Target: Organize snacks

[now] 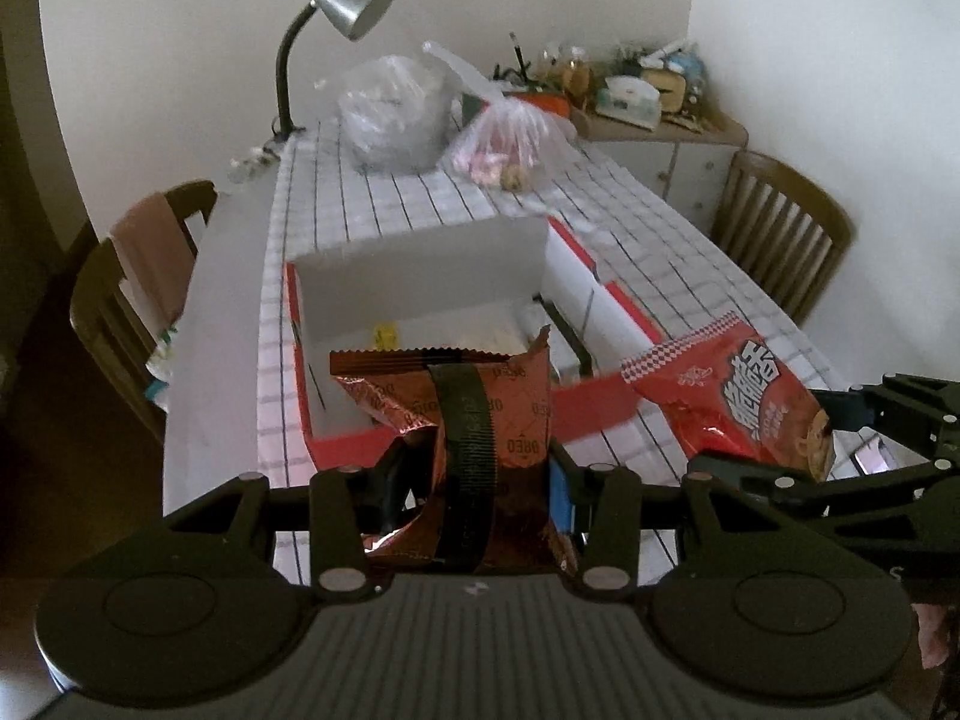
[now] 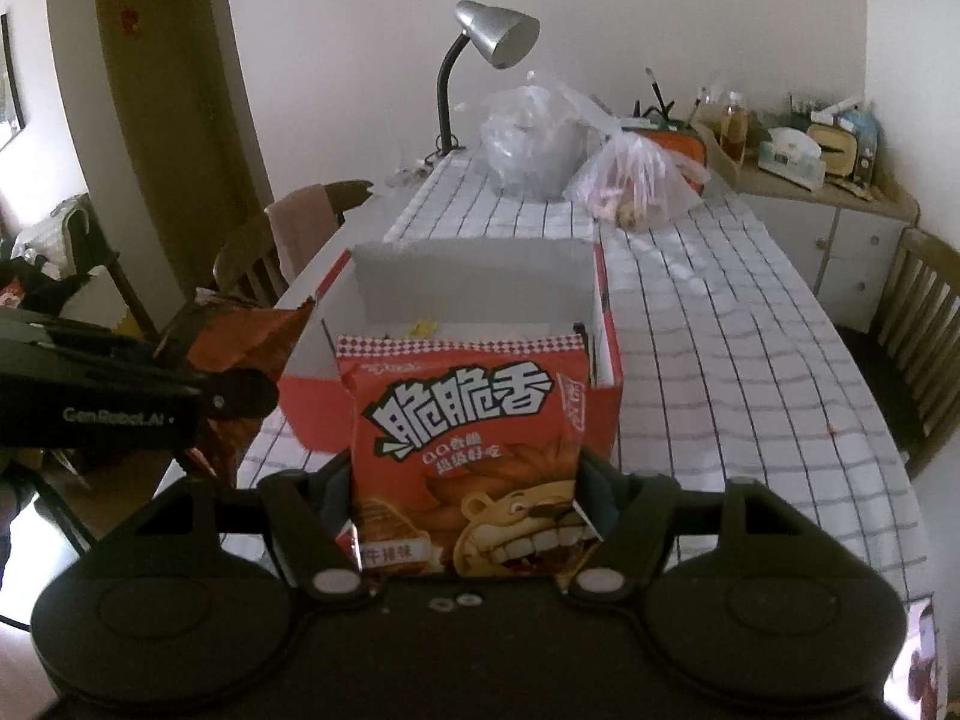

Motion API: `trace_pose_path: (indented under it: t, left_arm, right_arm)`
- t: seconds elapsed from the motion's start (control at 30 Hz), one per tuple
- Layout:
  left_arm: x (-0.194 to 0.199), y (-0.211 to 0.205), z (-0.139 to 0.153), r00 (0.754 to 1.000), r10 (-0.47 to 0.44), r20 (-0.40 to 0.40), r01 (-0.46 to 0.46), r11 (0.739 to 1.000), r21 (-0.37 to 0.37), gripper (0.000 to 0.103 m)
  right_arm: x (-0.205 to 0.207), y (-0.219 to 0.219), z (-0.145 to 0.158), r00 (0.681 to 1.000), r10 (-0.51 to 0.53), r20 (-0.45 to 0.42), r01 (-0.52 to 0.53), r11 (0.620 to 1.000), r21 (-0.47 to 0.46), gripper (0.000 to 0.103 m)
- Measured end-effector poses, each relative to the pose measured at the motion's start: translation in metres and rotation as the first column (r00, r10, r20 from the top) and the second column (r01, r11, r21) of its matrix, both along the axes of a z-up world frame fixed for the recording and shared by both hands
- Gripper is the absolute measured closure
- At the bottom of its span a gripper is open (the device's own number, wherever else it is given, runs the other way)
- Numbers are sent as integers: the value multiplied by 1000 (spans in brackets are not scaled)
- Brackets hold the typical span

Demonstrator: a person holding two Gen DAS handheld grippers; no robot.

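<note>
Snacks are in both tools, each lifted clear of the table: the left tool [image 1: 480,468] is clamped on a crumpled copper-brown Oreo packet [image 1: 474,420] with a black band down its middle, and the right tool [image 2: 465,480] grips a red noodle-snack bag [image 2: 462,450] printed with bold white characters and a grinning cartoon lion — its pads pressing the bag's two side edges. Both packets hang just in front of an open red cardboard box [image 2: 474,312] with a white interior, which stands on the table [image 2: 720,360] under a white cloth with a dark grid. A few small items lie at the bottom of the box, too indistinct to name. Farther back on the table sit two clear plastic bags [image 2: 540,144] and a silver gooseneck lamp [image 2: 492,42]. Wooden chairs [image 1: 780,222] stand at either side — one draped with a brownish cloth — and a cluttered low cabinet [image 2: 828,180] fills the far corner.
</note>
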State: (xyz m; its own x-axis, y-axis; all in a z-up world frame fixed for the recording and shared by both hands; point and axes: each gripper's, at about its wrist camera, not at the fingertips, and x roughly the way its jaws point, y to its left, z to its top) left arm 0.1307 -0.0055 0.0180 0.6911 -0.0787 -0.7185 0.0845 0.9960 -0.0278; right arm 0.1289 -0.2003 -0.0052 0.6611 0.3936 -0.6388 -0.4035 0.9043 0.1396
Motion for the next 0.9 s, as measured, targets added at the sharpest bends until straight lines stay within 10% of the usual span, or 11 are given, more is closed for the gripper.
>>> trace_pose_path:
  t: [0.9]
  left_arm:
    - [136,37,2,993,114,-31,-112,992,58,59]
  right_arm:
    - [140,50,-12,998,54,-26,-55,997,-52,31]
